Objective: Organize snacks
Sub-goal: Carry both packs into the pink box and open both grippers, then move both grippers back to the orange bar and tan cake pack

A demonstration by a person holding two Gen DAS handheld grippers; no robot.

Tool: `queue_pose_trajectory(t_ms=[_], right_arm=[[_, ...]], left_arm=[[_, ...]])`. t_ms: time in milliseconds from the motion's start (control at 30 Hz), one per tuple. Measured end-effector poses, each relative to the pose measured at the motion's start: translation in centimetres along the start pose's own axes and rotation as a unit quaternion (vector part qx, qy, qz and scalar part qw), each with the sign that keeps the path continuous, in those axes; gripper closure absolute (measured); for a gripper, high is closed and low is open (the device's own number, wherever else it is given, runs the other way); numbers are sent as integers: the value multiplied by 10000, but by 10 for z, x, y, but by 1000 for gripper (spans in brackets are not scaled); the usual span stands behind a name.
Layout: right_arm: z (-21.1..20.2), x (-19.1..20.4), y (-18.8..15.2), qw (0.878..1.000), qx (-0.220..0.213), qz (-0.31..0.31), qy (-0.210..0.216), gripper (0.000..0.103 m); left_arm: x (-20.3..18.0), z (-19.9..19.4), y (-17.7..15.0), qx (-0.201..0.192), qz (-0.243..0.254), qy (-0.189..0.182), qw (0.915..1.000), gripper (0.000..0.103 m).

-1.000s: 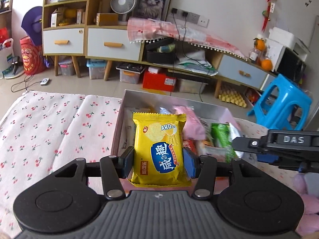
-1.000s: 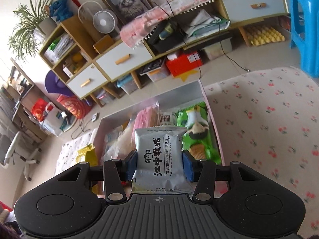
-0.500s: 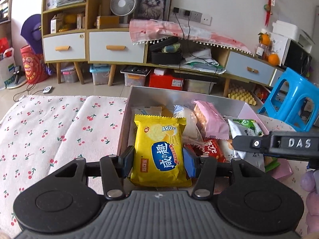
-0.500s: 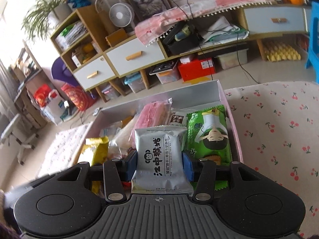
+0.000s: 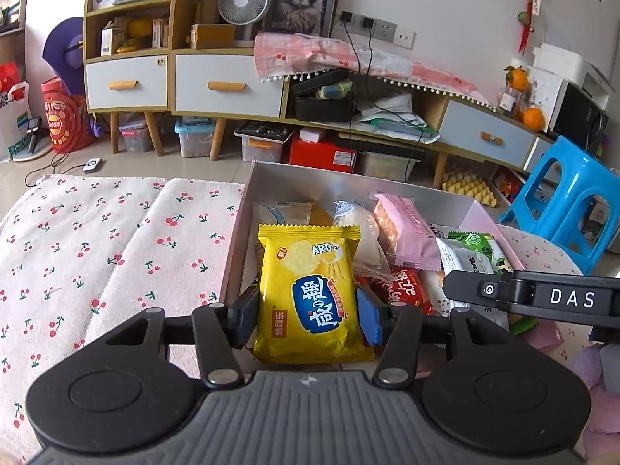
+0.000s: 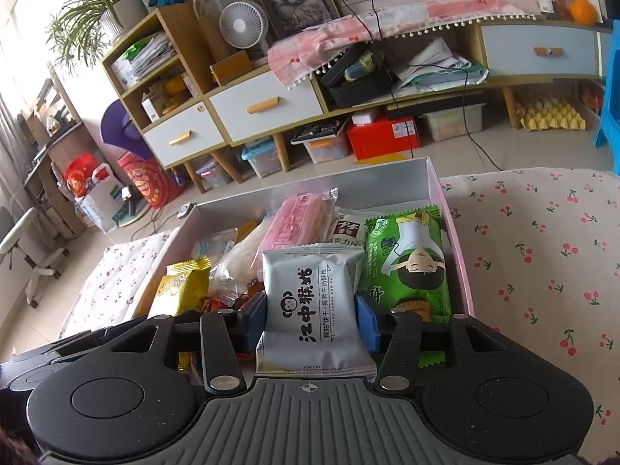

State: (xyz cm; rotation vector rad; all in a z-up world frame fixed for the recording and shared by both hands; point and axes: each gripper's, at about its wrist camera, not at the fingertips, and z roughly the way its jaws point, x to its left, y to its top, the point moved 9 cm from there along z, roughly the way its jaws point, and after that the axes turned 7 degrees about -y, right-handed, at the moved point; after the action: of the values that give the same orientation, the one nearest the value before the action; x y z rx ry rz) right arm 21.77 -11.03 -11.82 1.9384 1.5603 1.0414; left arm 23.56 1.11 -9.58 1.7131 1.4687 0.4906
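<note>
Left wrist view, L to R: cherry-print cloth (image 5: 97, 255) fills 9 o'clock, then the open silver box (image 5: 348, 182) from centre out to 3 o'clock. Left gripper (image 5: 308, 310) has the yellow cracker pack (image 5: 310, 290) upright between its blue pads, both pads touching the pack's sides, so it's held, jaws at a middling width. Pack hangs over the box's near-left corner, not set down yet. Behind it at 12 to 1 o'clock lie a pink wafer pack (image 5: 407, 232) and a red packet (image 5: 407, 288), both already in the box.

Right wrist view, L to R: the yellow pack shows again at 9 o'clock, box w/ loose snacks in the middle, green snack bag (image 6: 407, 267) lying flat along the right wall at 2 o'clock. Right gripper (image 6: 312, 319) carries the grey biscuit pack (image 6: 306, 306) between its pads, jaws easing apart (looks like a release starting, pads seem to touch yet).

Progress: most snacks already boxed; these two packs look like the last bits to drop. Can't tell if more wait out of frame
</note>
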Motion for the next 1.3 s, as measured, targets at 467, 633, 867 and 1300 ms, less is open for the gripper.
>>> queue_pose_trajectory(t_ms=[467,633,867,1300], right_arm=[[-42,-1,3,9991,121,-144,-391,30],[-63,-3,-4,9976,247,-215,-608,28],[-92,2,-14,9958,300,-463,-727,20],[-101,2,-62,9865,648,-1102,-1026,12]], left_arm=[[-12,-25,4,123,-56,-16,9999,27],[-15,-42,1,246,117,115,9996,15],[-11,-65,-9,489,135,264,9984,4],[3,-74,-53,1012,46,389,9941,1]])
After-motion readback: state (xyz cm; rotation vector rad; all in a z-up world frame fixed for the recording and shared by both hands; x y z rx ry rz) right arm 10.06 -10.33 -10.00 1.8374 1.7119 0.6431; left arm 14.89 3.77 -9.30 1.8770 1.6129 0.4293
